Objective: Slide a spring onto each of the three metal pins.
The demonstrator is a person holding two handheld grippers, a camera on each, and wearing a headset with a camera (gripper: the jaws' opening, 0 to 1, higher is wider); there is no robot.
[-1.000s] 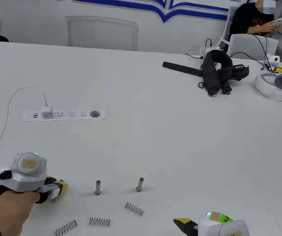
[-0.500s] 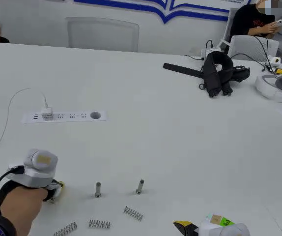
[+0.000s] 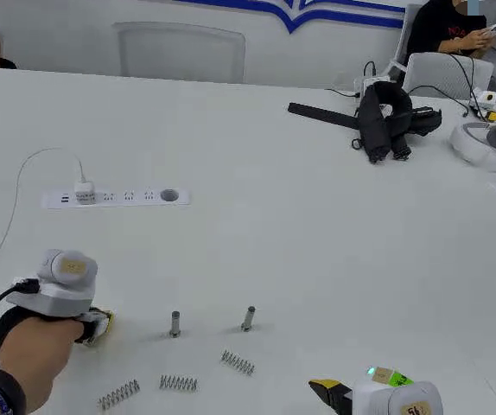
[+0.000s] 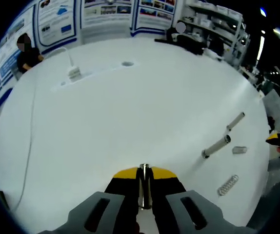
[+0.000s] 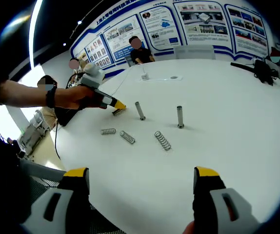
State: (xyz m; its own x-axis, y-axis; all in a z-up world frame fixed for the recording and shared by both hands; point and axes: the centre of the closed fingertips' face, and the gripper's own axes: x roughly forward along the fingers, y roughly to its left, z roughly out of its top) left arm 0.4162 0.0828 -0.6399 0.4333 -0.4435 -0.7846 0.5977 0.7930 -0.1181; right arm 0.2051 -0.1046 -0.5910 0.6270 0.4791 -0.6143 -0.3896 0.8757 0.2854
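Two metal pins stand upright on the white table, one [image 3: 175,322] on the left and one [image 3: 248,318] to its right. In front of them lie three loose springs [image 3: 118,395] [image 3: 178,382] [image 3: 238,362]. My left gripper [image 3: 101,322] rests low at the table's left, left of the pins. In the left gripper view it [image 4: 144,195] is shut on a third metal pin [image 4: 144,183]. My right gripper [image 5: 141,183] is open with nothing between its jaws. It faces the springs [image 5: 162,140] and the pins [image 5: 179,117] from the near edge.
A white power strip [image 3: 114,198] with a plug and cable lies behind the pins. A black headset with straps [image 3: 386,121] and a white headset [image 3: 490,143] sit at the far right. Chairs and seated people are beyond the table.
My left hand has rolled a little over its spot with the pin still held. Pins, springs and the right gripper have stayed put; the head camera shifted slightly.
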